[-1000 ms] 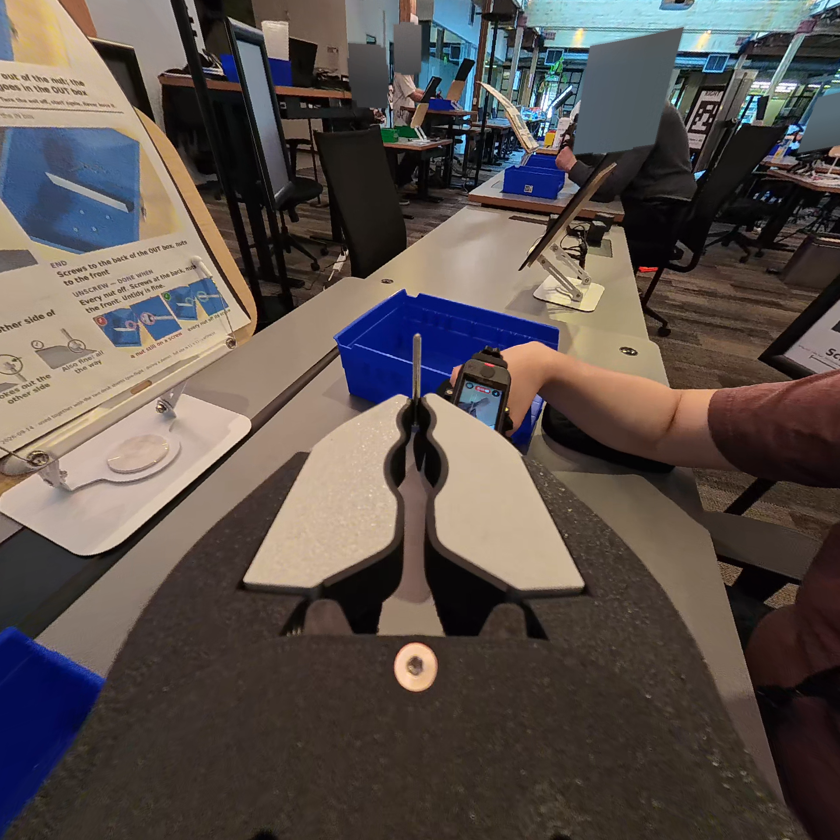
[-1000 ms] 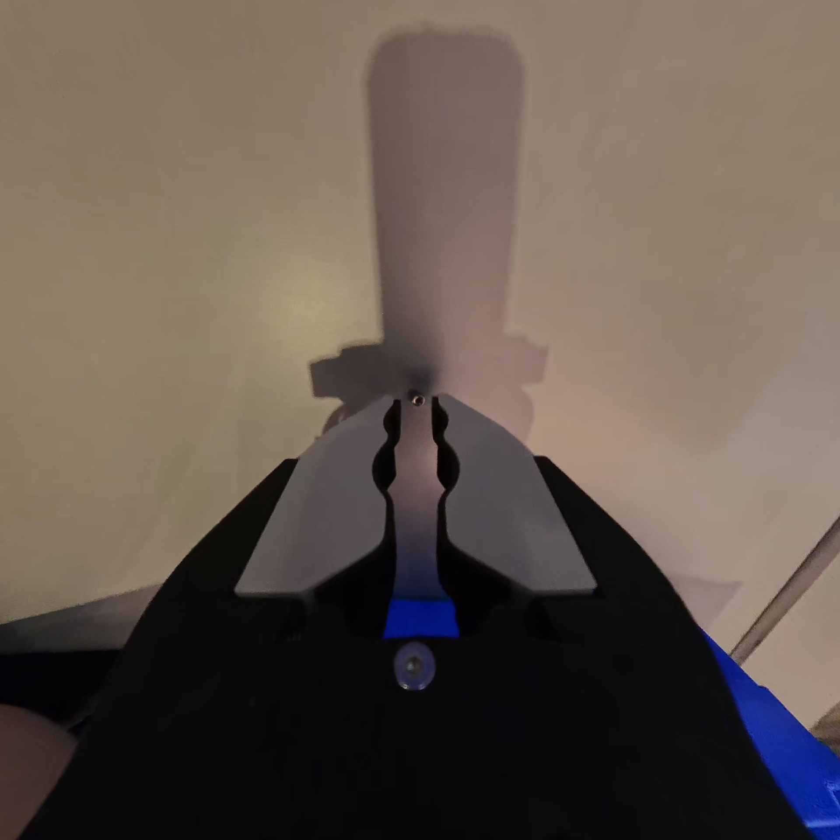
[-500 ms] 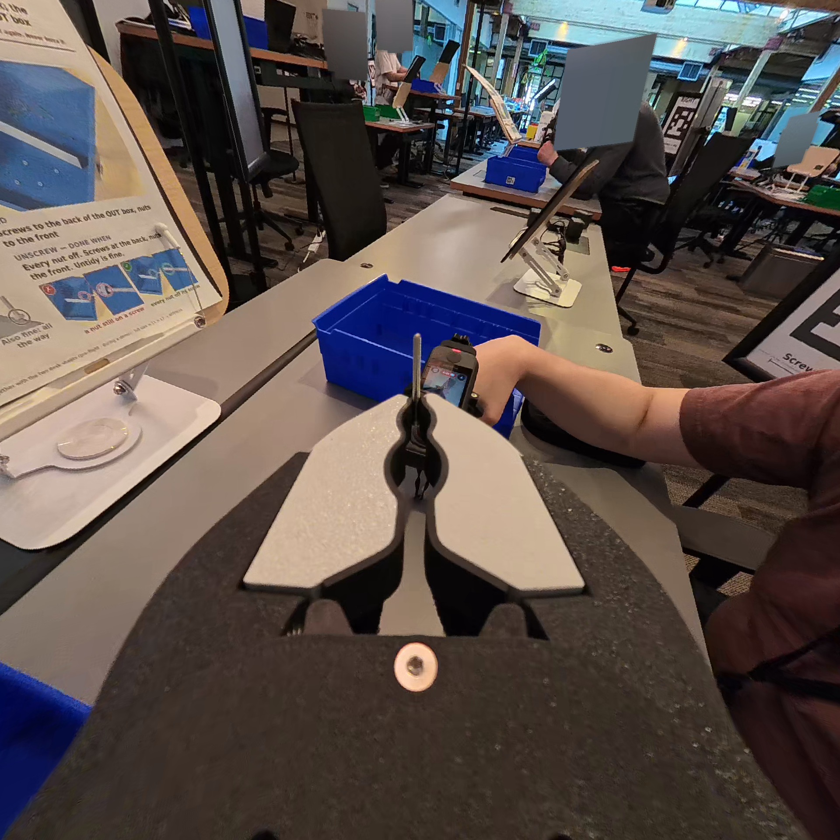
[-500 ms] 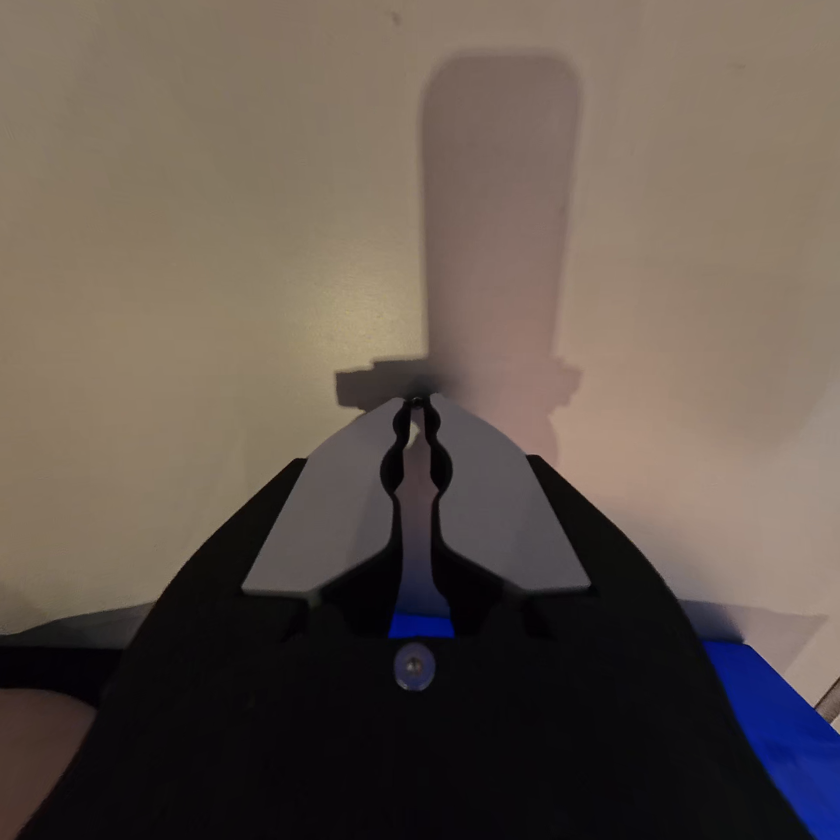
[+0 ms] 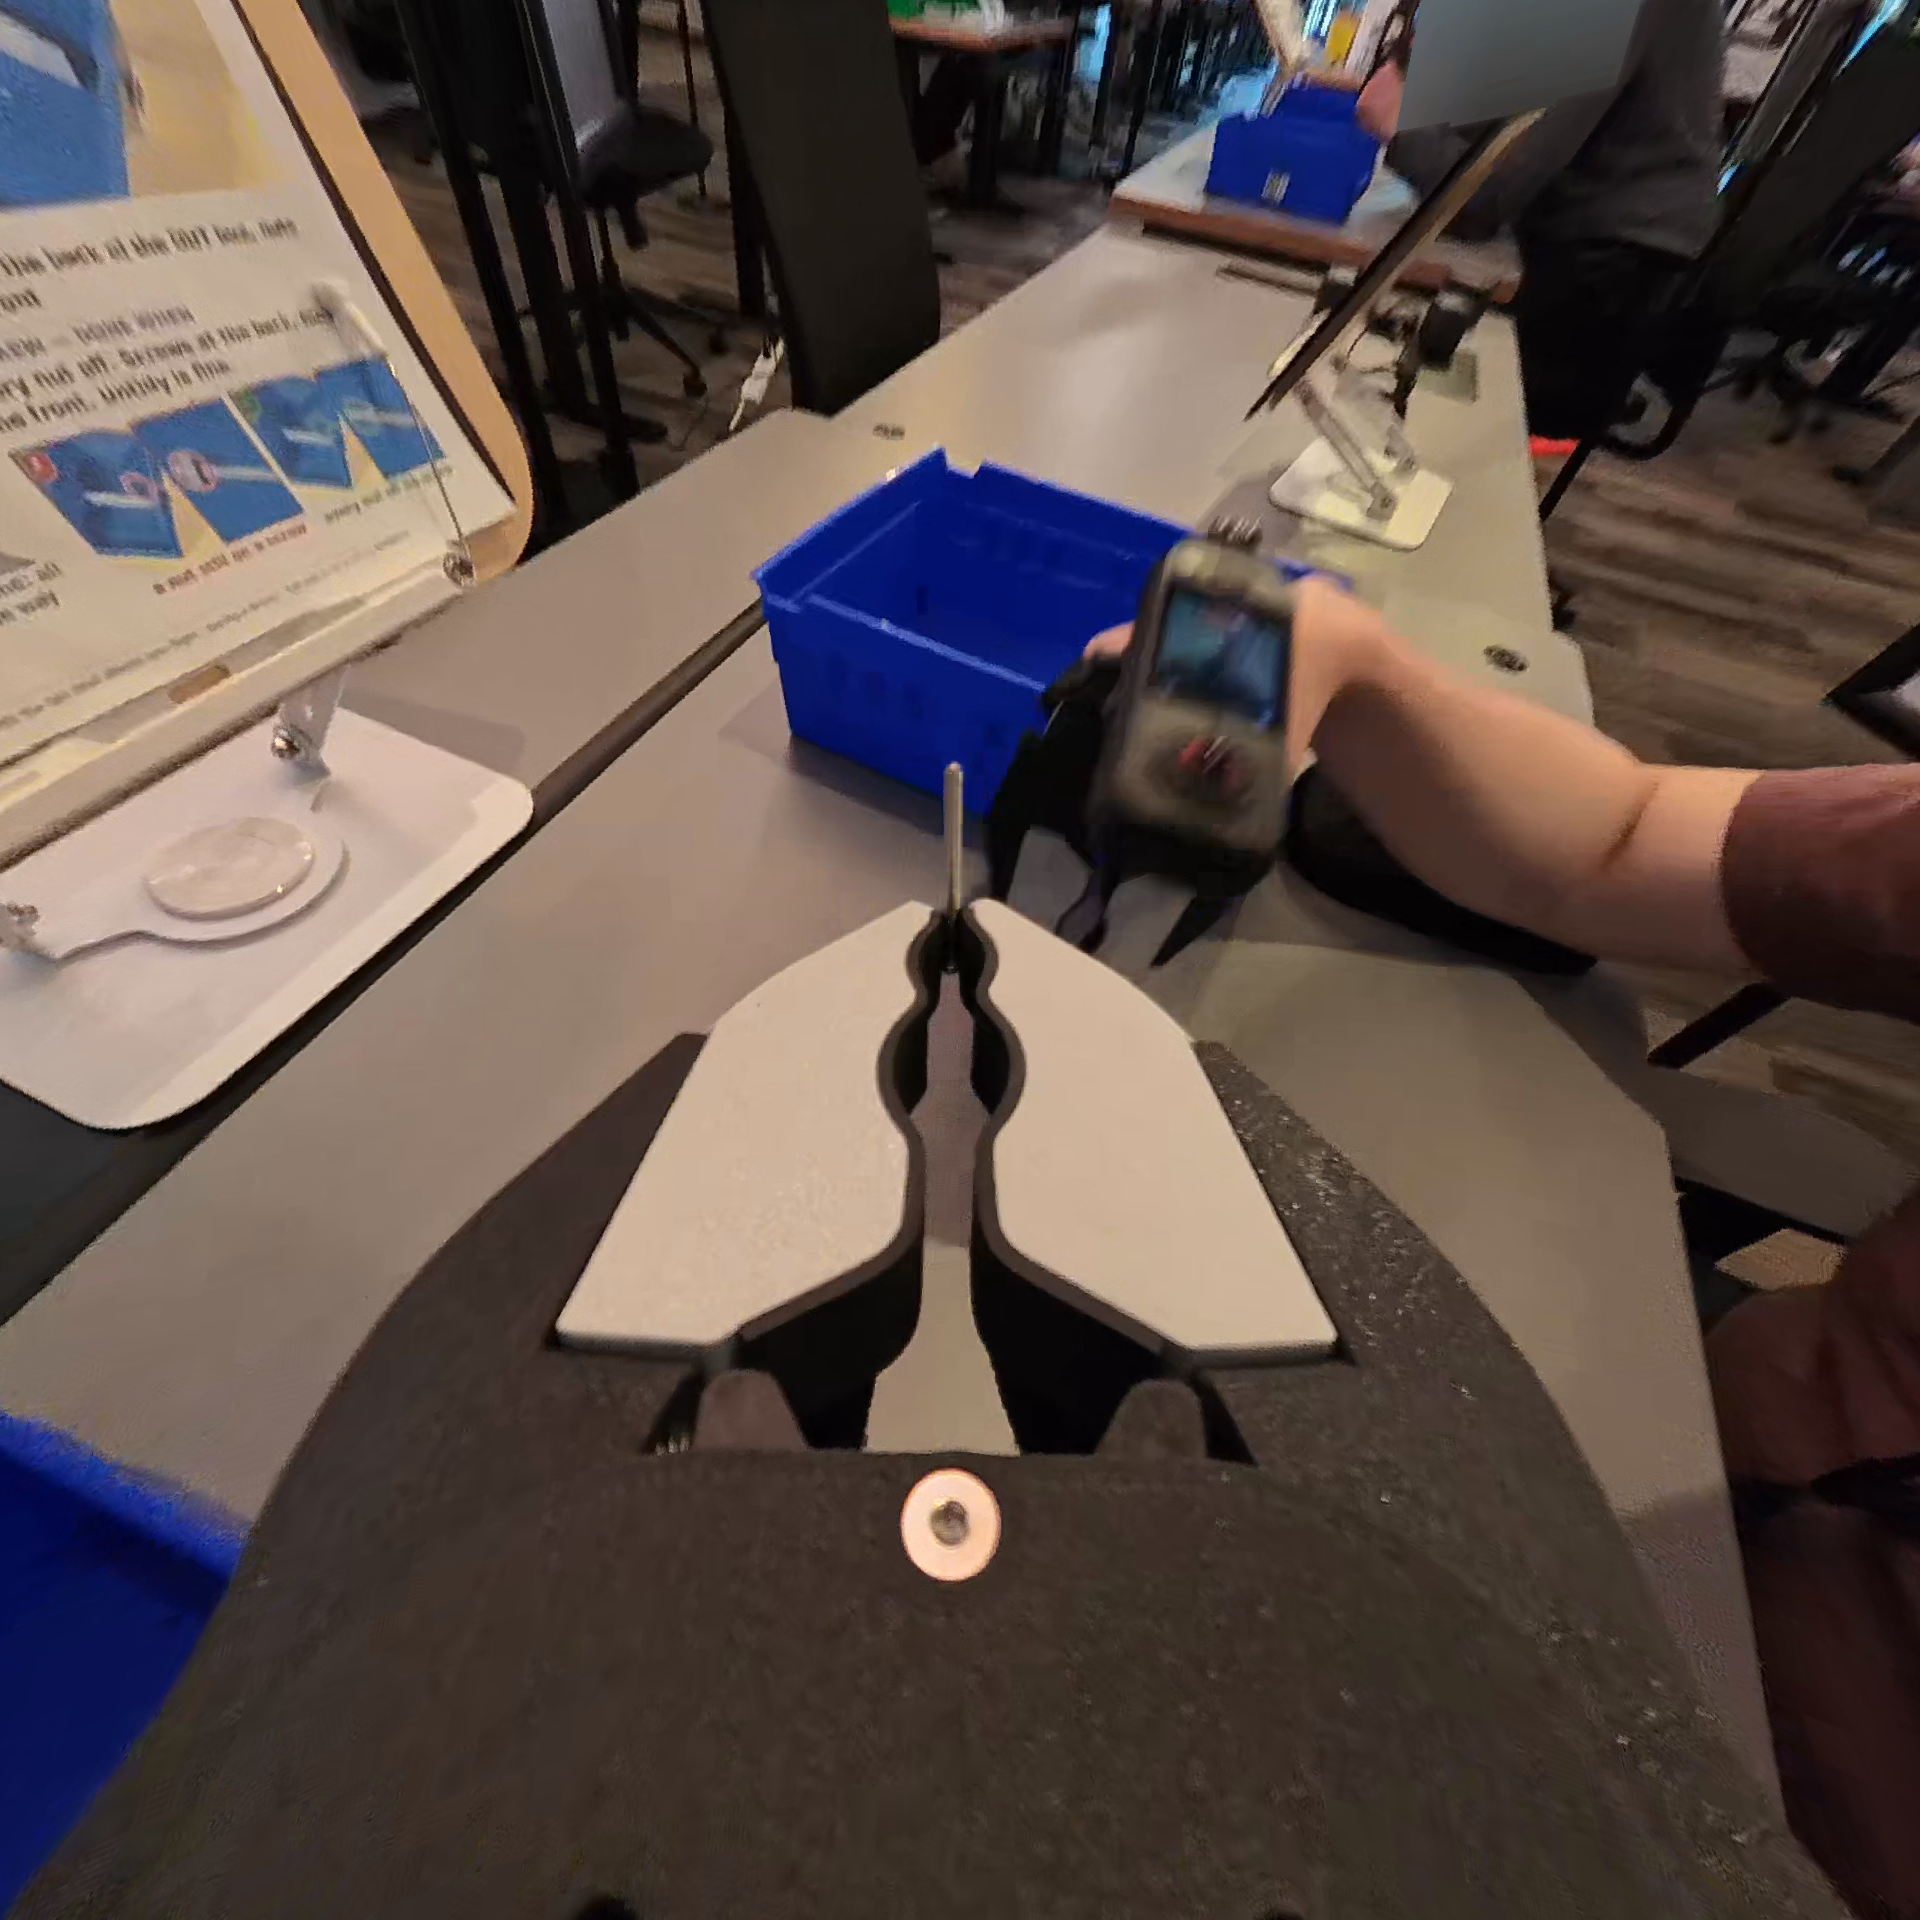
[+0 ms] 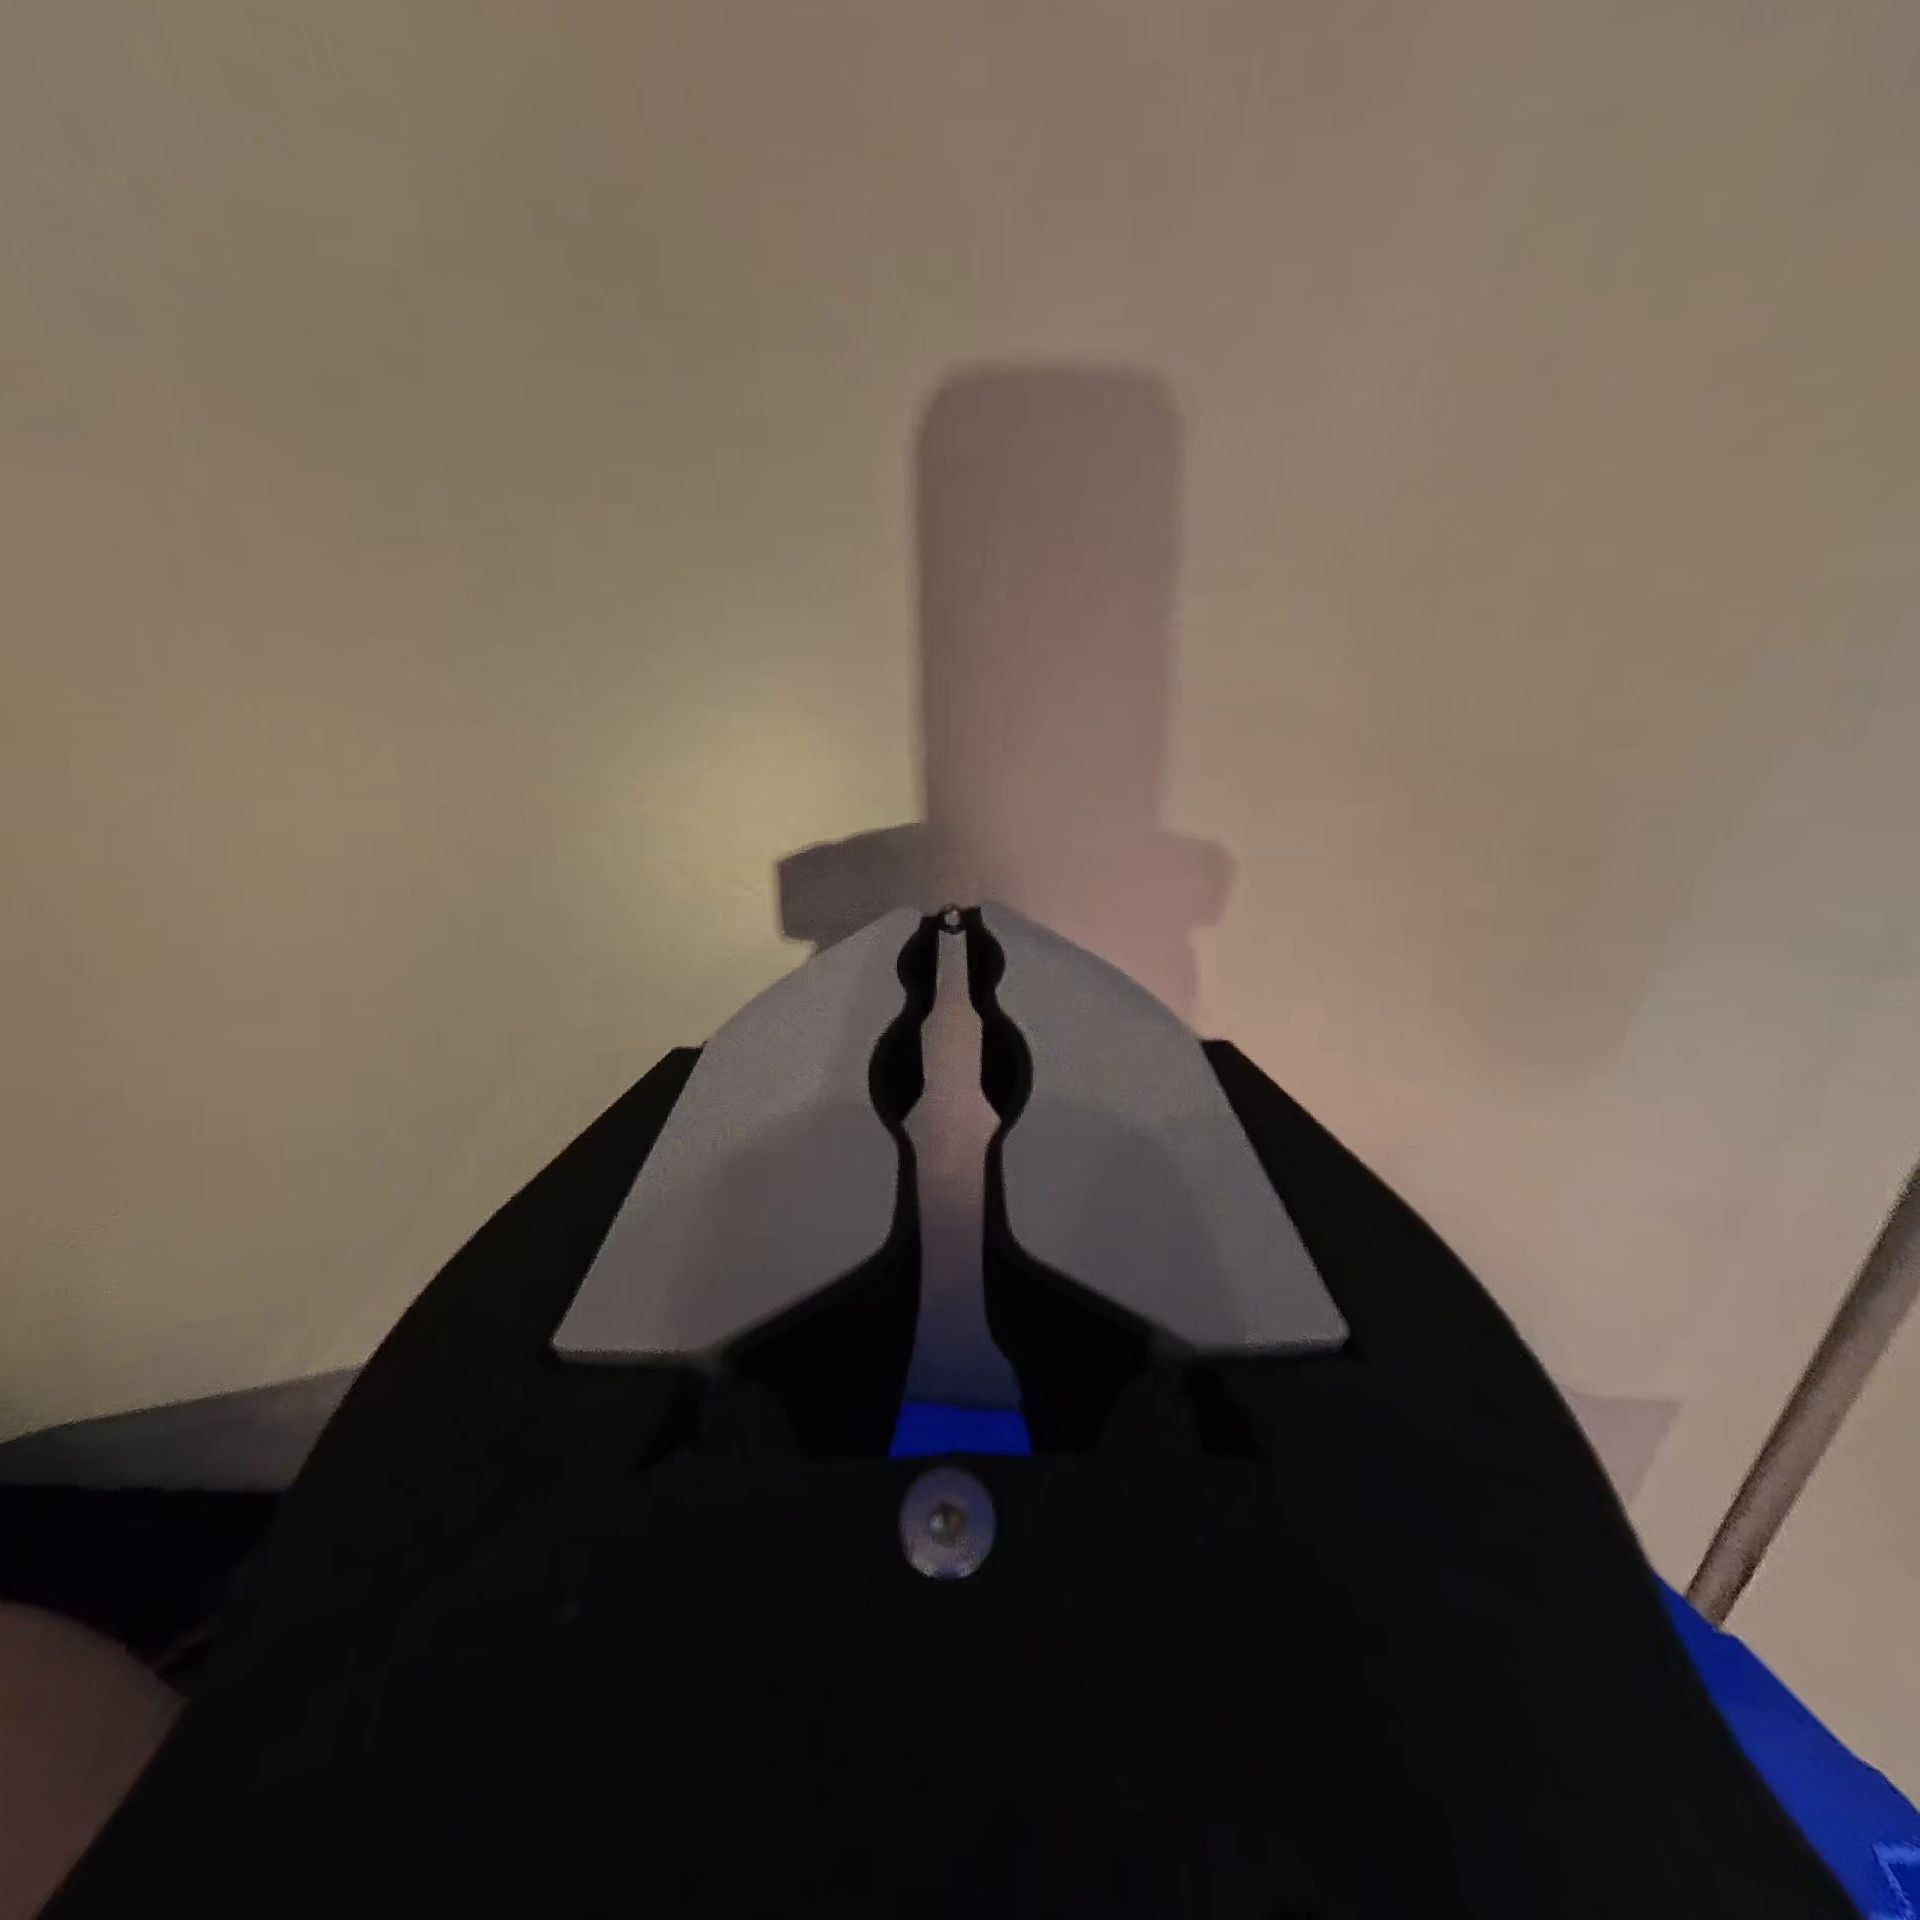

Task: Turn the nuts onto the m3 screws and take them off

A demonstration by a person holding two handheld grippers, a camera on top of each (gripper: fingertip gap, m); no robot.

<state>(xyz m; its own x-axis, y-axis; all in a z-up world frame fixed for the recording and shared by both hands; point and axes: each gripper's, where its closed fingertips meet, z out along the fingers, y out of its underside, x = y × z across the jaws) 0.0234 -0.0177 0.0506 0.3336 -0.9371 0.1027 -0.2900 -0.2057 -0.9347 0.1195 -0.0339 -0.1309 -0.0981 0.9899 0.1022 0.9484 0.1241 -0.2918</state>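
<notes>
on grey table [image 5: 644, 935]: blue bin [image 5: 935, 623], contents unseen; left tool [image 5: 951, 914] pinching screw [image 5: 953, 831]; right tool [image 6: 951, 916] pinching nut [image 6: 952, 915].

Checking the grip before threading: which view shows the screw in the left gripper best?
The left wrist view: the screw stands upright, clamped at the tips of the left gripper, its shaft clear against the table. The right wrist view shows only a blurred thin rod at its right edge, possibly that screw.

Ahead of the left hand-held gripper [image 5: 951, 914], bare grey surface [image 5: 644, 935] runs open up to the blue bin [image 5: 935, 644]. The right hand-held gripper [image 5: 1132, 894] and the forearm [image 5: 1507, 810] block the right side; the sign stand [image 5: 239, 894] blocks the left.
</notes>
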